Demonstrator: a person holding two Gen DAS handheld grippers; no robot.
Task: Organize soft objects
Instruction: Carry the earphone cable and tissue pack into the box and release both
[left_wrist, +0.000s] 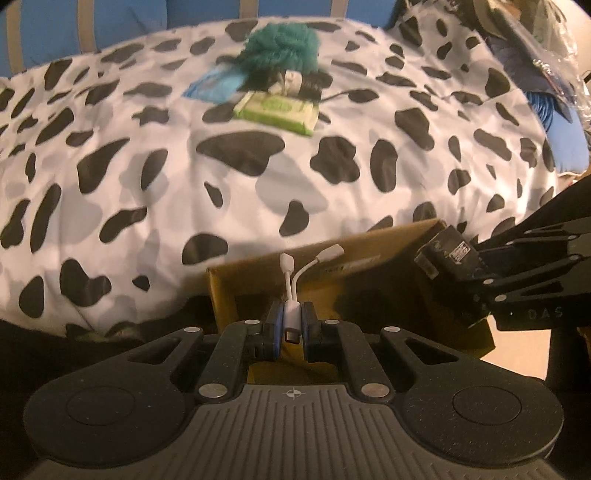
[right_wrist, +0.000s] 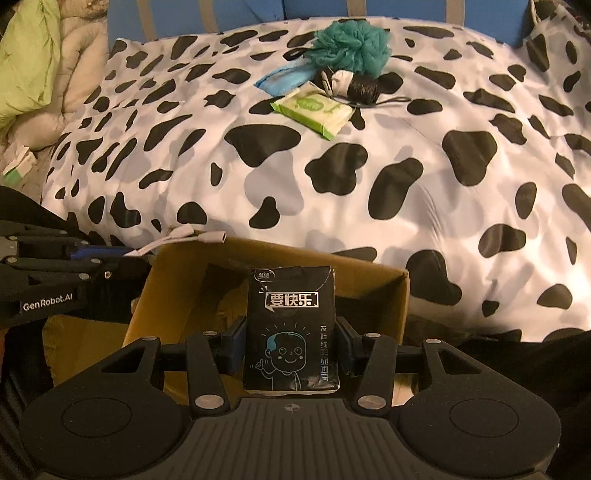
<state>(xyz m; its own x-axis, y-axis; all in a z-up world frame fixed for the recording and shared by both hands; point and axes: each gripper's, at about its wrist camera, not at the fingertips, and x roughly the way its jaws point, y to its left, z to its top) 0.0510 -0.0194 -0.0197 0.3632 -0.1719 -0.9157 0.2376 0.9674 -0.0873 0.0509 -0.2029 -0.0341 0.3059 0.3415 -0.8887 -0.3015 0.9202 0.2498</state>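
My left gripper (left_wrist: 291, 328) is shut on a white splitter cable (left_wrist: 291, 291), whose two plug ends stick up over the open cardboard box (left_wrist: 369, 254). My right gripper (right_wrist: 291, 343) is shut on a black tissue pack (right_wrist: 291, 328) with a cartoon face, held above the same cardboard box (right_wrist: 402, 295). Each gripper shows in the other's view: the left gripper (right_wrist: 133, 253) with the cable at the box's left, the right gripper (left_wrist: 450, 258) with the black pack at its right. Far up the cow-print duvet (right_wrist: 369, 177) lie a green tissue pack (right_wrist: 314, 110), a teal fluffy ball (right_wrist: 351, 44), a blue cloth (right_wrist: 280, 79) and a black roll (right_wrist: 362, 86).
The box stands against the near edge of the bed, below the duvet. A green and beige quilt (right_wrist: 33, 59) is bunched at the far left. A blue headboard (left_wrist: 122, 22) runs behind the bed. Bags and clutter (left_wrist: 535, 48) sit at the far right.
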